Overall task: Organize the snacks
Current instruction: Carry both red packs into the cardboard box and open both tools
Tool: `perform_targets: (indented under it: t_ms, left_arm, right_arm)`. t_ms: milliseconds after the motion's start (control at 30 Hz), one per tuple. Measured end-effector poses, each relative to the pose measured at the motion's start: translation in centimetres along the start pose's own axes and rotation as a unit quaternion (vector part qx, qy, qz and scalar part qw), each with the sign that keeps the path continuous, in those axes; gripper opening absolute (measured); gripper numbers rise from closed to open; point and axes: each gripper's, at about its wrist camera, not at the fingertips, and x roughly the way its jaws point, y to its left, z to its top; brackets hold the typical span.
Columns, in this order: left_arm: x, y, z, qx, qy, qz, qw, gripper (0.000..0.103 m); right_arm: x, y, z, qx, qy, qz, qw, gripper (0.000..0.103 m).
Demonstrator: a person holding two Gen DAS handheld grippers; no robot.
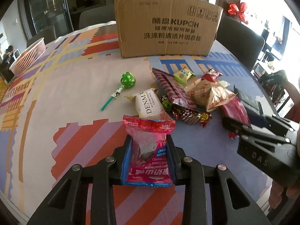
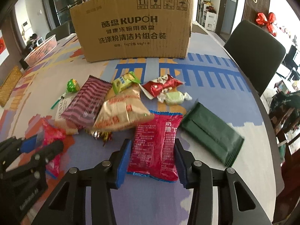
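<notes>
We're mid-pick with both tools. Left gripper (image 1: 150, 146) is clamped on a red hawthorn packet (image 1: 148, 150), still low over the tablecloth (image 1: 75, 97). Right gripper (image 2: 152, 157) straddles a second red packet (image 2: 155, 146) lying flat; pads look barely touching, so grasp unconfirmed. Next, we judge: finish closing, lift, carry to the cardboard box (image 2: 131, 30).

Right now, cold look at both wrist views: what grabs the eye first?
The big cardboard box at the table's far side. In front of it lies a loose pile of snacks. The left gripper pinches one pink-red packet; the right gripper straddles another.
</notes>
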Motion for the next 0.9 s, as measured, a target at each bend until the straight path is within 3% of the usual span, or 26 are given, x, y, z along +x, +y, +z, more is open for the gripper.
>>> perform_targets:
  t_ms: [467,900]
  left_arm:
    - [-4.5,-1.4,0.9,0.014,-0.054,-0.020,0.9983,0.033]
    - [-7.5,-1.1,5.4,0.025,-0.125,-0.013,0.9917,0.033]
  right_arm:
    - [-5.9,-1.3,-1.3,0.020,-0.046,0.015,0.999,0.045]
    - [-9.9,0.0,2.5,-0.015,-0.131,0.029,0.991,0.045]
